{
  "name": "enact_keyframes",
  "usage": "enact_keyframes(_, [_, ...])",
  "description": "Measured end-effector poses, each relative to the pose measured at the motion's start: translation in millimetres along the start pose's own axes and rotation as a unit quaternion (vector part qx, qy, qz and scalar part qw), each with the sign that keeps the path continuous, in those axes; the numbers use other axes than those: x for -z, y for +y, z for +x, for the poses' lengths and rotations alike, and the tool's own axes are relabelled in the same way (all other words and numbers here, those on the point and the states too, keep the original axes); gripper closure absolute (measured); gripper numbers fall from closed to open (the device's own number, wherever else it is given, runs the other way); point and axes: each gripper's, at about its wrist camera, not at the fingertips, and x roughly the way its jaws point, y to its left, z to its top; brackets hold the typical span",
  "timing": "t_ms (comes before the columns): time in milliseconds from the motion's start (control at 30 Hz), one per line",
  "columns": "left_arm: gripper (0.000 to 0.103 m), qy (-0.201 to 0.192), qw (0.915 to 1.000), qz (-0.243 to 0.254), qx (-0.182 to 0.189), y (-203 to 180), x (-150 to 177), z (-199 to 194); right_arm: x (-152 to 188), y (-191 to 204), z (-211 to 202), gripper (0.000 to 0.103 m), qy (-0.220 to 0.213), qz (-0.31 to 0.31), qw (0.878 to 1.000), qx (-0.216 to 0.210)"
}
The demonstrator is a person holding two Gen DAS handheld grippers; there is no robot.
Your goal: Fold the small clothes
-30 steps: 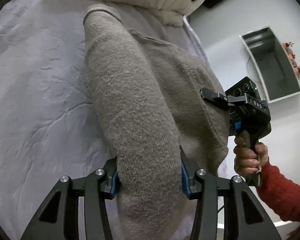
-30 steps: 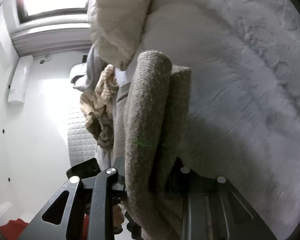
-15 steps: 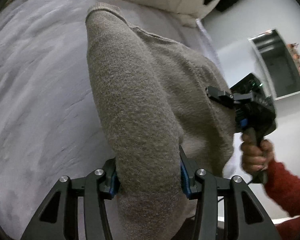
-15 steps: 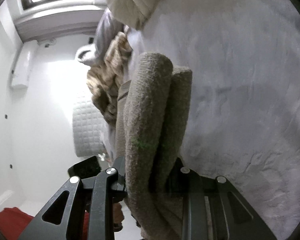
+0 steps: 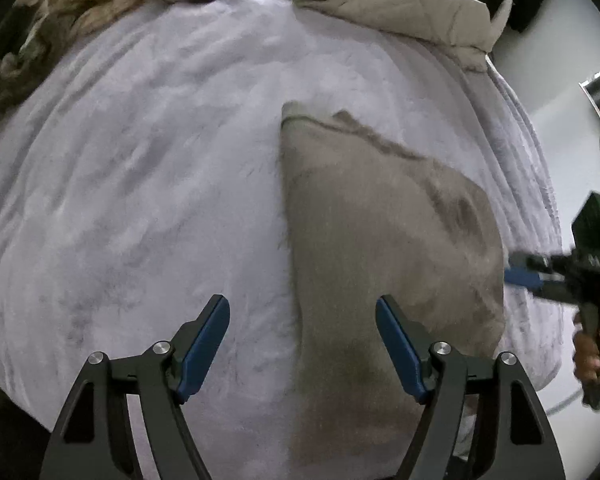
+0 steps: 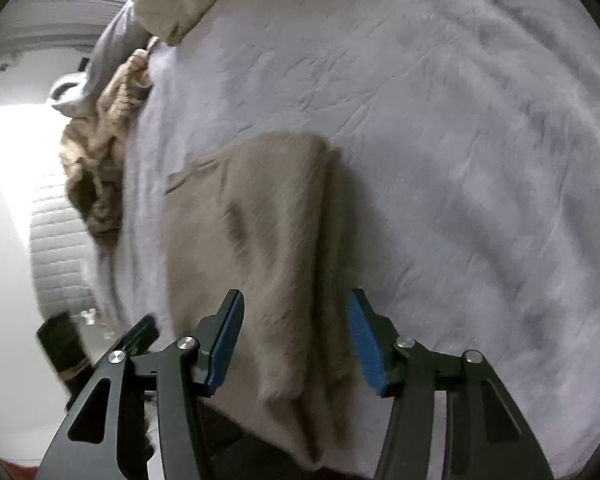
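Observation:
A grey-beige knitted sweater (image 5: 380,248) lies folded and flat on the pale lilac bed cover (image 5: 140,180). My left gripper (image 5: 302,344) hovers open above its near left edge, nothing between the blue pads. In the right wrist view the same sweater (image 6: 260,240) stretches away from me, its folded edge running between the fingers of my right gripper (image 6: 296,340), which stands open just over it. The right gripper (image 5: 532,276) also shows in the left wrist view, beside the sweater's right edge, held by a hand (image 5: 592,352).
A cream puffy jacket (image 5: 400,4) and a tan knitted heap (image 5: 80,12) lie at the far end of the bed. The bed's right edge (image 5: 536,184) drops to a white floor. A grey garment (image 6: 104,52) and the tan heap (image 6: 100,152) sit at the left in the right wrist view.
Both grippers have let go of the sweater and opened. The sweater, held up before, now lies flat on the bed. Both grippers have pulled back from it.

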Motion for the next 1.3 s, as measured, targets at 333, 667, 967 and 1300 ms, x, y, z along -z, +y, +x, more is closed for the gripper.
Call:
enact_keyframes(333, [0.027,0.016,0.9974,0.060,-0.036,-15.9,-10.0,56.3,11.5,-21.2,29.0,0.095,0.024,-0.035,0.995,0.094])
enact_keyframes(667, [0.027,0.016,0.9978,0.051,-0.041,-17.0,-11.1,52.2,47.7,11.0,-19.5,0.090,-0.002,-0.073,0.995,0.070])
enact_keyframes(967, [0.027,0.027,0.9972,0.056,-0.042,-24.9,-9.4,47.9,72.2,-0.9,32.9,0.098,0.056,-0.077,0.987,0.126])
enact_keyframes(1300, [0.027,0.044,0.9957,0.068,-0.045,-37.2,-1.2,31.3,69.9,-13.2,-14.6,0.090,0.023,-0.039,0.991,0.126])
